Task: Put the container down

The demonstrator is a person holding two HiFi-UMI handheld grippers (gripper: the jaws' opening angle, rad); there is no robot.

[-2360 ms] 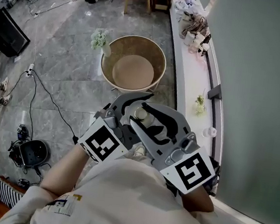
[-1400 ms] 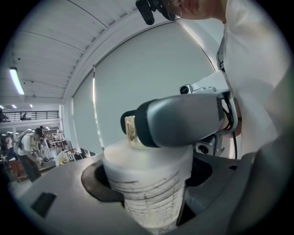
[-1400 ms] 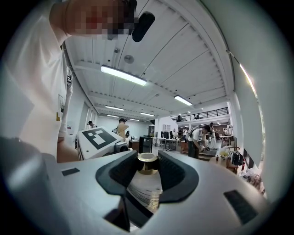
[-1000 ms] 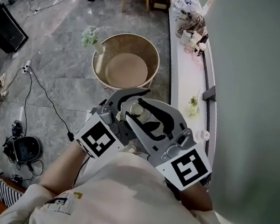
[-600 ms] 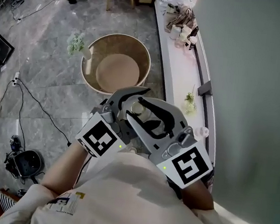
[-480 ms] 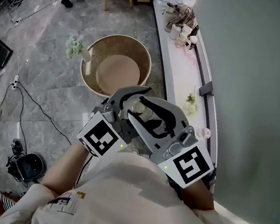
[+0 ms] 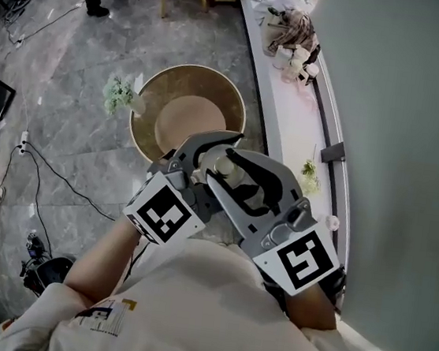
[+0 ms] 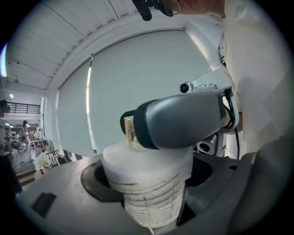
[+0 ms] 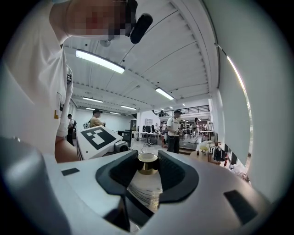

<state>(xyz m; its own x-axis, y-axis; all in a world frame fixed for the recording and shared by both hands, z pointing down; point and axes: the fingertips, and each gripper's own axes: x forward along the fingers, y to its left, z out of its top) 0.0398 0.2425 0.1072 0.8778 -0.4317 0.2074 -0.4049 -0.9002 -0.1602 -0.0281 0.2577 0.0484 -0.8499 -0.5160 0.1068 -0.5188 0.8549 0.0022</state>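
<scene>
Translucent container (image 8: pixel 147 193) upright, cap (image 9: pixel 147 163) up; left hand-held gripper (image 7: pixel 206 155), right hand-held gripper (image 7: pixel 239 177) both clamping it.

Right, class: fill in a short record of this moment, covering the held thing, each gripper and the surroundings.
held thing: translucent container with gold cap
left gripper: fingers shut on the container's body
right gripper: fingers shut on the gold cap
nearby: round wooden tub on the floor beyond the grippers
set down: not yet
</scene>
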